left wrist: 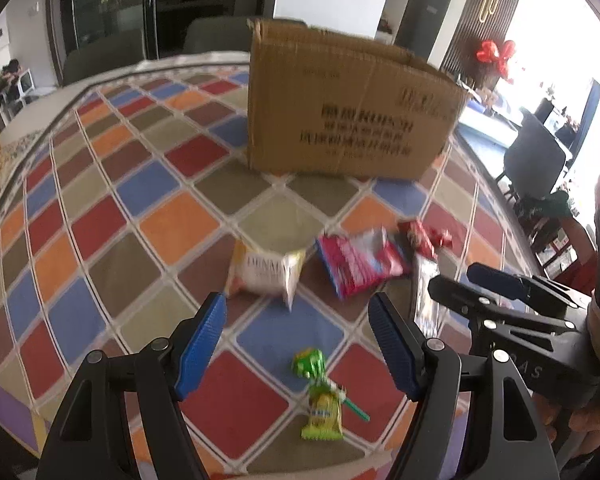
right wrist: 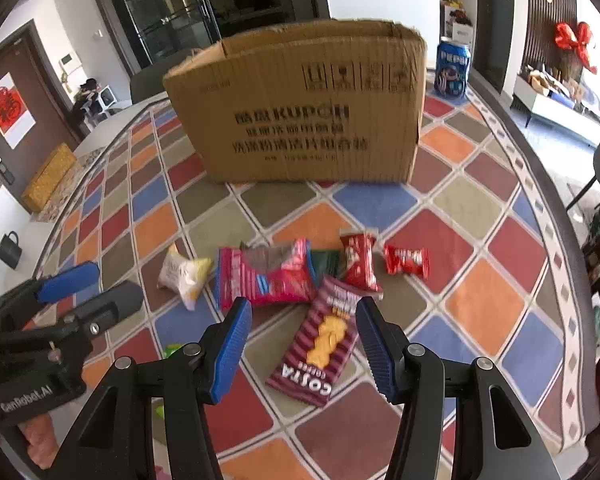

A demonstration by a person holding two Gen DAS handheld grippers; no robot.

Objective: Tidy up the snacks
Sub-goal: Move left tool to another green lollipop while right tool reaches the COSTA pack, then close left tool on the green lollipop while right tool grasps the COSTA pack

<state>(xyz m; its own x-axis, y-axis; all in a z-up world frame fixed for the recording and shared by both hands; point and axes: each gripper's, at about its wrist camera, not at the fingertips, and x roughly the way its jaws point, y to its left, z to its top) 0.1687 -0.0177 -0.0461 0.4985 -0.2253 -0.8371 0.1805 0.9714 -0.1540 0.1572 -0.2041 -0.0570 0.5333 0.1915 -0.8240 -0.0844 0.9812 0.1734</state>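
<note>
Cardboard box (right wrist: 300, 108) stands upright at the table's (right wrist: 480, 288) far side, snack packets scattered before it. Your left gripper (left wrist: 296, 336) fingers gape empty above the green candy (left wrist: 320, 396); your right gripper (right wrist: 304, 344) fingers straddle the Costa packet (right wrist: 320, 344) without gripping it.

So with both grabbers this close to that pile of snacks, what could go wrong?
1. The two grippers sit side by side and could bump.
2. The Costa pack touches the pink bag; grabbing one may drag the other.
3. The box is tall, so a snack lifted too low might hit its wall.
</note>
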